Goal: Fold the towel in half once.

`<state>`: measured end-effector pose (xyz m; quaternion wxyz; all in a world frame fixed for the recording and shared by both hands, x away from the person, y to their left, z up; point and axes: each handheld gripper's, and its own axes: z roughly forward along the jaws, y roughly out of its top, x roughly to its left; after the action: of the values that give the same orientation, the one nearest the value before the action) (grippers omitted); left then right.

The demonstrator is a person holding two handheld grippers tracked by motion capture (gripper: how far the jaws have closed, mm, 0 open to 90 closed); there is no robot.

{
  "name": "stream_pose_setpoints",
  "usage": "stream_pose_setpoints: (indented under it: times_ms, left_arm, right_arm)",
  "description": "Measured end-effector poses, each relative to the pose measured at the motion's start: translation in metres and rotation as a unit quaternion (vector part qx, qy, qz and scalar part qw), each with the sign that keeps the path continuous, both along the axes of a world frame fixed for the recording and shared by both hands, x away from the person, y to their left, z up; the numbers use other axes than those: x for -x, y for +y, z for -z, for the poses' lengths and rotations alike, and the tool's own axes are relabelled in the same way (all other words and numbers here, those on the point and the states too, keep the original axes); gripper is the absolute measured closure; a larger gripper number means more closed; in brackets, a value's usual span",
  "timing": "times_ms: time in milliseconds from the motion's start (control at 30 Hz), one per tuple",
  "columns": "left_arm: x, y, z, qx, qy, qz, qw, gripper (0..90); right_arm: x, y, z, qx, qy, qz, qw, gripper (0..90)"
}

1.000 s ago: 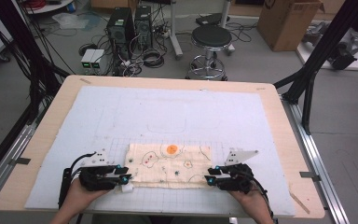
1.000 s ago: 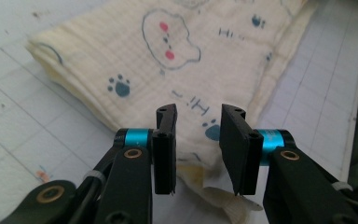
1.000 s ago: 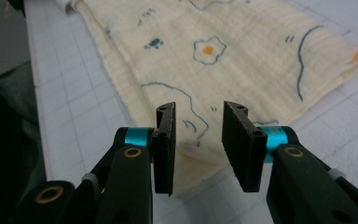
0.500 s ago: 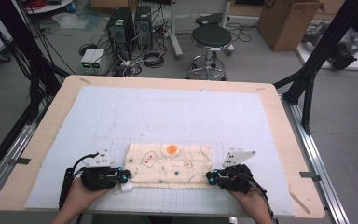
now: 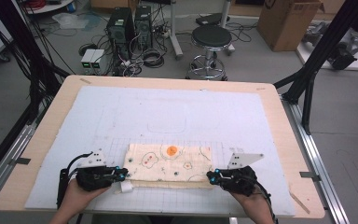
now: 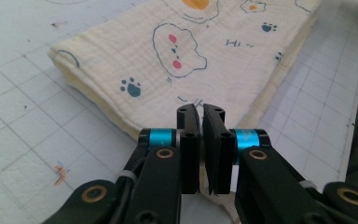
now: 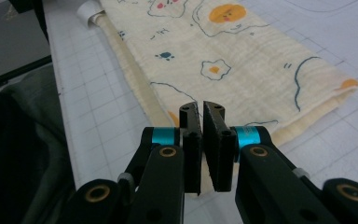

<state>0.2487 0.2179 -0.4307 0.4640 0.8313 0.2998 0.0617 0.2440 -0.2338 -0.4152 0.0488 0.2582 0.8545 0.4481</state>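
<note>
A folded cream cloth [image 5: 170,163] printed with fried eggs, paw prints and little faces lies flat on the gridded mat near the table's front edge. My left gripper [image 5: 121,175] is at the cloth's near left corner; its jaws have just been closing and now pinch the cloth's [image 6: 168,60] near edge in the left gripper view [image 6: 201,112]. My right gripper [image 5: 212,176] holds the near right corner, its jaws [image 7: 201,108] shut on the cloth's [image 7: 242,60] edge. A small white tag [image 5: 126,186] sticks out beside the left gripper.
A white gridded mat [image 5: 168,116] covers most of the wooden table [image 5: 46,135]. Beyond the far edge stand a black stool [image 5: 209,39], computer towers [image 5: 130,28] with cables, and a cardboard box [image 5: 286,21]. Black frame legs rise at both sides.
The jaws of both grippers have drawn together on the cloth's near corners. Both hands have stayed in place and the cloth has not shifted.
</note>
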Motion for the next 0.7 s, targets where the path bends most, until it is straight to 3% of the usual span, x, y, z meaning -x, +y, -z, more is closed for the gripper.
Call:
stream_pose_setpoints:
  times_ms: [500,600,700]
  left_arm:
    - [0.007,-0.002,0.006,-0.027,0.015,0.023,0.9992,84.8]
    - [0.006,-0.002,0.005,-0.015,0.019,0.027,0.9993,80.2]
    - [0.006,0.001,0.001,0.019,0.015,0.03,0.9993,68.7]
  right_arm:
    - [0.007,-0.002,0.016,0.031,0.037,-0.01,0.9988,86.9]
    - [0.007,-0.003,0.018,0.033,0.042,-0.011,0.9985,85.3]
    - [0.007,-0.005,0.011,0.007,0.033,-0.009,0.9994,80.8]
